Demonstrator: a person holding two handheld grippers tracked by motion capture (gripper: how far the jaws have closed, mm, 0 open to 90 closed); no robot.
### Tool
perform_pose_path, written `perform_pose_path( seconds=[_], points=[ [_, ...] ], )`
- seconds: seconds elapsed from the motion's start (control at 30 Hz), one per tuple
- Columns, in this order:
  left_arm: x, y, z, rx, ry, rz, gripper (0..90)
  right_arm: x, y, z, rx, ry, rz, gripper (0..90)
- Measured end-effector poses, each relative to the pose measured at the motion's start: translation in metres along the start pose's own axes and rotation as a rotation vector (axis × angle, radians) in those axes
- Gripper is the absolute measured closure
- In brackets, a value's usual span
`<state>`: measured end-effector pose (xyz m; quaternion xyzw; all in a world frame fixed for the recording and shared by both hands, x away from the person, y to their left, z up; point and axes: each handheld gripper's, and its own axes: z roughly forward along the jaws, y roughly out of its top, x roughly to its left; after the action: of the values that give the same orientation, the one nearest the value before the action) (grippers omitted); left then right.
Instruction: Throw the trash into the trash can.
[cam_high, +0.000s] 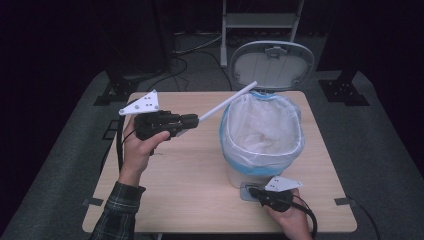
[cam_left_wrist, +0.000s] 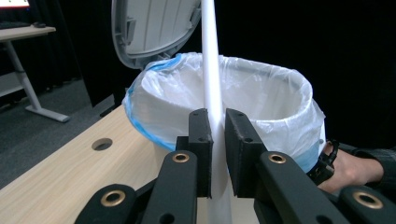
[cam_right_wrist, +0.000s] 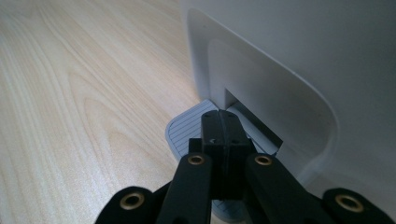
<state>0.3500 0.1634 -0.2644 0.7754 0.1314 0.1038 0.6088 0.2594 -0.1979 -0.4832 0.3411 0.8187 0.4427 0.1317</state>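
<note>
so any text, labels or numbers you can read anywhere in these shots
None can be read.
Bin, lid and liner: no print or logo visible.
White rod in the left tongs: plain.
Pedal under the shut right tongs: only ribbed lines.
Bright screen corner far left: too small and blurred.

The high view looks down on the whole surface (cam_high: 190, 200); both gripper views sit close, sharing the bin (cam_high: 260, 135) (cam_left_wrist: 261, 107) (cam_right_wrist: 299, 60).
</note>
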Motion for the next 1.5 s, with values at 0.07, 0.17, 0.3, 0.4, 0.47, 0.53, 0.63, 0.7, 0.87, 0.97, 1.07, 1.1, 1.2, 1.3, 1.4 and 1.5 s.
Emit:
perform_pose_path(
  seconds=[0.07, 0.17, 0.3, 0.4, 0.47, 0.53, 0.63, 0.7, 0.87, 0.97, 1.07, 1.1, 1.2, 1.3, 1.4, 1.5],
  points=[
    [0.0, 0.003, 0.003, -0.001, -0.009, 0.003, 81.7, 0.0, 0.0, 0.0, 0.0, 0.001, 0.0, 90.0],
    [0.0, 0.008, 0.007, -0.001, -0.017, 0.011, 81.8, 0.0, 0.0, 0.0, 0.0, 0.0, 0.0, 90.0],
    [-0.001, 0.013, 0.014, -0.002, -0.032, 0.017, 81.7, 0.0, 0.0, 0.0, 0.0, 0.001, 0.001, 90.0],
    [-0.001, 0.016, 0.019, 0.006, -0.042, 0.023, 81.7, 0.0, 0.0, 0.0, -0.001, 0.001, -0.002, 90.0],
    [0.0, 0.017, 0.023, 0.007, -0.048, 0.023, 81.7, 0.0, 0.0, 0.0, -0.001, 0.001, -0.002, 90.0],
    [0.001, 0.019, 0.027, 0.005, -0.054, 0.022, 81.7, -0.001, 0.0, 0.0, -0.001, 0.002, -0.001, 90.0],
    [0.002, 0.02, 0.032, 0.003, -0.063, 0.017, 81.7, -0.001, 0.0, 0.0, -0.001, 0.002, -0.001, 90.0],
    [0.002, 0.021, 0.035, 0.008, -0.063, 0.018, 81.7, -0.001, 0.0, 0.0, -0.001, 0.002, 0.001, 90.0],
    [0.002, 0.023, 0.04, 0.008, -0.071, 0.021, 81.6, -0.001, 0.0, 0.0, -0.001, 0.002, 0.001, 90.0],
    [0.002, 0.024, 0.043, 0.012, -0.072, 0.02, 81.5, -0.001, 0.0, 0.0, -0.001, 0.003, 0.001, 90.0],
    [0.002, 0.026, 0.046, 0.015, -0.077, 0.023, 81.3, -0.001, 0.0, 0.0, -0.001, 0.003, 0.001, 90.0],
    [0.002, 0.027, 0.047, 0.012, -0.079, 0.021, 81.3, -0.001, 0.0, 0.0, -0.001, 0.003, 0.002, 90.0],
    [0.003, 0.029, 0.049, 0.016, -0.079, 0.023, 81.1, -0.001, 0.0, 0.0, -0.001, 0.003, 0.002, 90.0],
    [0.002, 0.03, 0.052, 0.015, -0.084, 0.022, 81.1, -0.001, 0.0, 0.0, -0.001, 0.003, 0.002, 90.0],
    [0.002, 0.031, 0.054, 0.018, -0.088, 0.026, 81.0, -0.001, 0.0, 0.0, 0.0, 0.003, 0.002, 90.0],
    [0.002, 0.032, 0.056, 0.02, -0.09, 0.024, 80.9, -0.001, 0.0, 0.0, 0.0, 0.003, 0.002, 90.0]
  ],
)
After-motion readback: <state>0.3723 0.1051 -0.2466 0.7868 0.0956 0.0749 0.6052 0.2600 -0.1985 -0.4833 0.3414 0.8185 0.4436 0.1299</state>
